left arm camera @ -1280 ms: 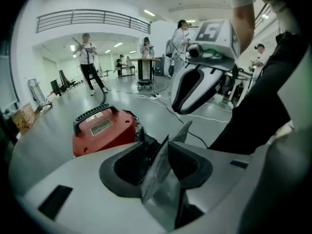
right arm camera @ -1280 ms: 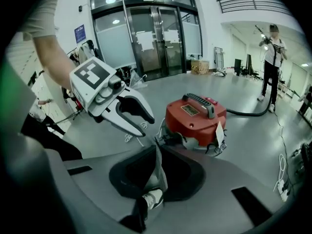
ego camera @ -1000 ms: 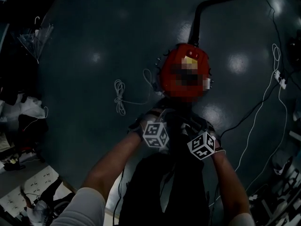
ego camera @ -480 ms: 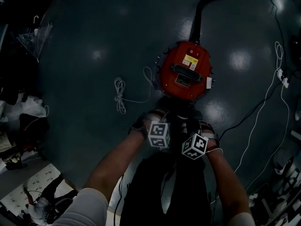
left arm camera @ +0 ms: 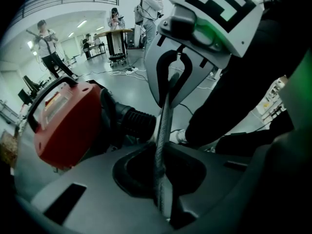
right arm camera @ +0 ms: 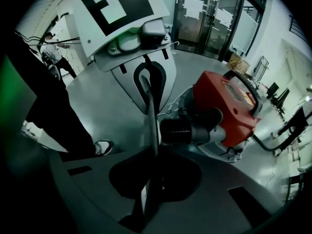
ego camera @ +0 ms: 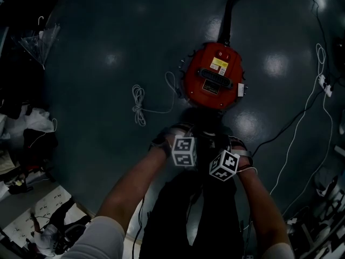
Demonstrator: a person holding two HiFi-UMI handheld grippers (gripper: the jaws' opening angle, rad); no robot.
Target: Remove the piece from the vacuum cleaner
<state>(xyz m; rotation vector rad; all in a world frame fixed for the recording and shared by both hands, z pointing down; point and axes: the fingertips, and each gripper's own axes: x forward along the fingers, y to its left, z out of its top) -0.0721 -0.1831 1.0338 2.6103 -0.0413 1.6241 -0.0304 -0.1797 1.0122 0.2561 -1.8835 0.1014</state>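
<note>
The red round vacuum cleaner [ego camera: 214,82] stands on the dark floor, with its black hose [ego camera: 232,9] running off to the top. Both grippers are held low, just in front of it and over the person's dark trousers. My left gripper [ego camera: 184,151] and right gripper [ego camera: 224,165] point tip to tip at each other. In the left gripper view the vacuum [left arm camera: 66,123] and its ribbed black hose port [left arm camera: 131,123] lie behind the left gripper [left arm camera: 165,111]. The right gripper [right arm camera: 152,116] has the port [right arm camera: 183,129] beside it. Both pairs of jaws are closing, almost together, with nothing seen between them.
A coiled white cable [ego camera: 138,106] lies on the floor left of the vacuum. More cables [ego camera: 318,90] trail along the right. Clutter [ego camera: 27,139] sits at the far left. People [left arm camera: 48,48] stand in the hall behind, and glass doors [right arm camera: 214,23] are on the other side.
The right gripper's cube has shifted left, closer to the left one. The vacuum sits a little higher in the head view.
</note>
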